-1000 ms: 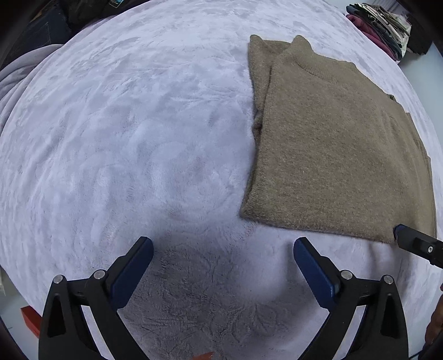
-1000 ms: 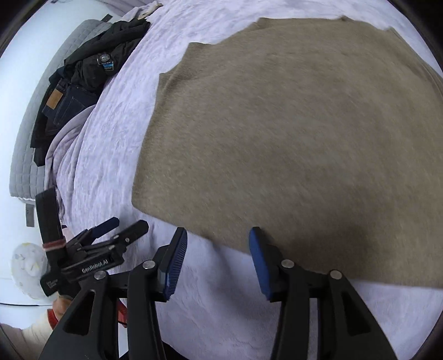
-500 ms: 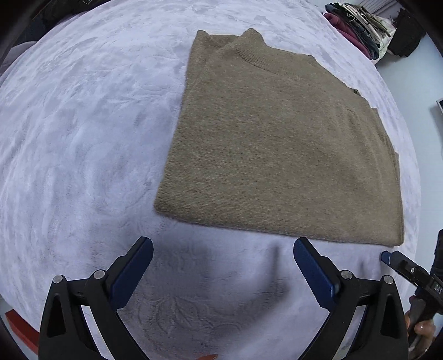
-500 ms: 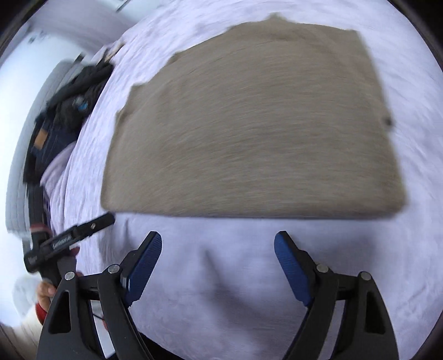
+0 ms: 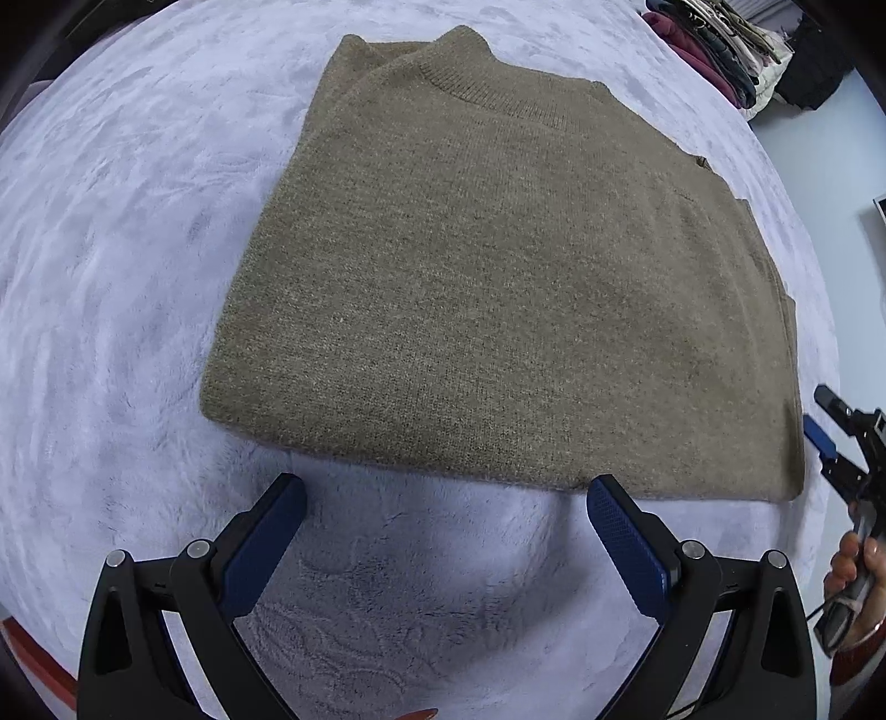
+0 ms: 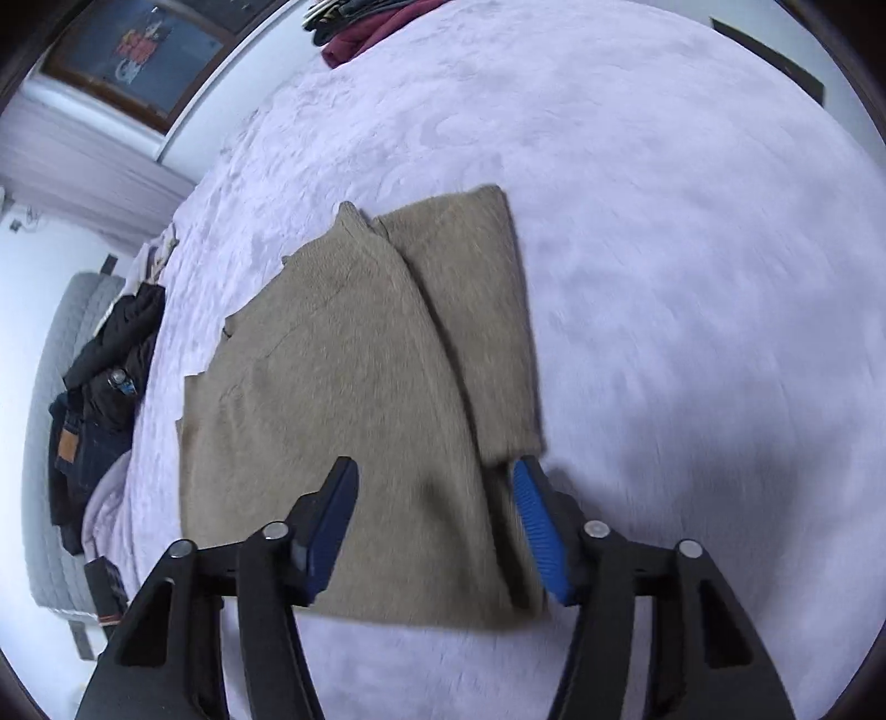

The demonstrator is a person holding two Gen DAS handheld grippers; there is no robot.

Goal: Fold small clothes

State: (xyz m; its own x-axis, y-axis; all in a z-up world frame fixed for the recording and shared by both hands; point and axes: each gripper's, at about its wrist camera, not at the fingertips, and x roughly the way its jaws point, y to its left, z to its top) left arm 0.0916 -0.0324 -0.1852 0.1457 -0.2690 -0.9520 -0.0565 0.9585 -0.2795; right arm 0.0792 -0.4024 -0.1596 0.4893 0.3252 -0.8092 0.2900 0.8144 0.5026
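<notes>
A brown knit sweater (image 5: 498, 277) lies flat on a pale lilac plush blanket (image 5: 111, 277), sleeves folded in, collar at the far end. My left gripper (image 5: 443, 520) is open and empty, just short of the sweater's near hem. My right gripper (image 6: 432, 515) is open and empty, hovering over the sweater's (image 6: 343, 399) side edge near a corner. It also shows in the left wrist view (image 5: 830, 448), beside the sweater's right corner.
A stack of folded clothes (image 5: 714, 44) lies at the far right of the bed; it shows in the right wrist view (image 6: 365, 27) too. Dark clothes and jeans (image 6: 99, 387) are heaped by the grey headboard (image 6: 50, 443).
My left gripper has swung right and closer to the sweater's near hem. My right gripper has swung round to the sweater's side edge and lies over it.
</notes>
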